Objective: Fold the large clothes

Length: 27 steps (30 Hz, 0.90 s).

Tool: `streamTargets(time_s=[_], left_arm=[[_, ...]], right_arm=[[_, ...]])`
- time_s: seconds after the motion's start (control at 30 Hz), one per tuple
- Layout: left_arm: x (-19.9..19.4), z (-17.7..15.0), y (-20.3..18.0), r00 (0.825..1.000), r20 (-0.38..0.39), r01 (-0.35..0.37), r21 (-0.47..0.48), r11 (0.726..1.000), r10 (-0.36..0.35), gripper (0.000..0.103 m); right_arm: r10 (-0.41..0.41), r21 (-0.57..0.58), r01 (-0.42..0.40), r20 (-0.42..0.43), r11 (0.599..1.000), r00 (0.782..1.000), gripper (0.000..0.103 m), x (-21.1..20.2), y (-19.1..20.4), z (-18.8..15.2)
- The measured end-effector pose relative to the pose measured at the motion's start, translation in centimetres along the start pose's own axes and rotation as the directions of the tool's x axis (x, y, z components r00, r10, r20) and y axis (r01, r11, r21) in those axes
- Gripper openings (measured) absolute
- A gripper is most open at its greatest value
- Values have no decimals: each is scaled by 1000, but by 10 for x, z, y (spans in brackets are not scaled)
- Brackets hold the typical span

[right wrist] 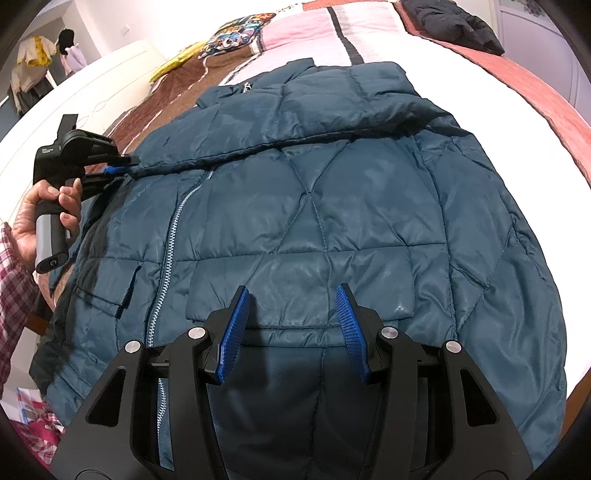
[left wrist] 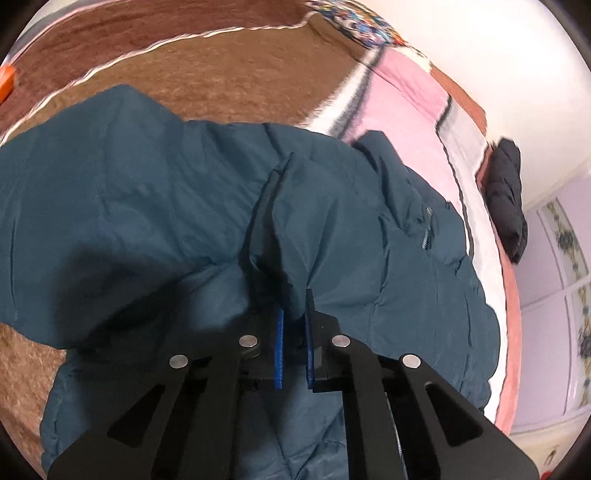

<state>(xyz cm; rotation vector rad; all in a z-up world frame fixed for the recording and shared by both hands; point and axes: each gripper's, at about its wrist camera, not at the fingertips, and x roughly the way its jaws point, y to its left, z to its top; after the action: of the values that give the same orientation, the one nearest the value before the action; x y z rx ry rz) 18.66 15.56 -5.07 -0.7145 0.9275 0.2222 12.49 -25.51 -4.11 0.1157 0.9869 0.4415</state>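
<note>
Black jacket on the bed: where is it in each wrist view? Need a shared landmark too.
Left wrist: black jacket at the right edge, mid-height, beyond the teal jacket.
Right wrist: black jacket at the top right, past the teal jacket.
Shared landmark: the pink striped blanket.

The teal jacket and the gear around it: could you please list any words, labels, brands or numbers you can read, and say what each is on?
No text can be read in either view.
Left gripper: a small pale label on its black body, too small to read.
Gripper handle: a round mark near its base, not clearly a letter.
Patterned pillow: colourful cartoon print, no words legible.
Teal jacket: no label or brand visible.
</note>
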Motion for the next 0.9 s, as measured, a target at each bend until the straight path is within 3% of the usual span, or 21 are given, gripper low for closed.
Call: streamTargets(time_s=[0.13, 0.2, 0.3, 0.4, 0.47, 0.53, 0.73, 0.9], left_arm=[[4, -2, 0, 999, -6, -39, 31, 999, 39, 14], [-2, -3, 4, 999, 5, -52, 3, 999, 52, 30], [-21, -2, 16, 997, 39, -60, -37, 998, 61, 41], [-40, -4, 30, 998, 50, -47, -27, 999, 48, 41], [-58, -7, 45, 993, 81, -79, -32, 996, 81, 43], [-71, -7, 63, 992, 97, -71, -50, 996, 75, 52], [-106, -2, 132, 986, 135, -66, -217, 974, 97, 59], [-126, -6, 198, 976, 158, -79, -382, 921, 150, 65]], right_arm=[[-7, -6, 7, -3, 1000, 1000, 49, 3, 2, 0], [-12, -10, 12, -3, 1000, 1000, 49, 3, 3, -1], [-20, -17, 20, -5, 1000, 1000, 49, 4, 5, -1], [-31, -26, 31, -6, 999, 999, 49, 5, 7, -1], [-38, -30, 38, -7, 999, 999, 50, 6, 9, -1], [-45, -35, 44, -8, 998, 999, 50, 7, 10, -1], [-78, -62, 77, -13, 995, 997, 52, 10, 19, -2], [-99, -75, 97, -19, 992, 995, 52, 12, 22, -1]])
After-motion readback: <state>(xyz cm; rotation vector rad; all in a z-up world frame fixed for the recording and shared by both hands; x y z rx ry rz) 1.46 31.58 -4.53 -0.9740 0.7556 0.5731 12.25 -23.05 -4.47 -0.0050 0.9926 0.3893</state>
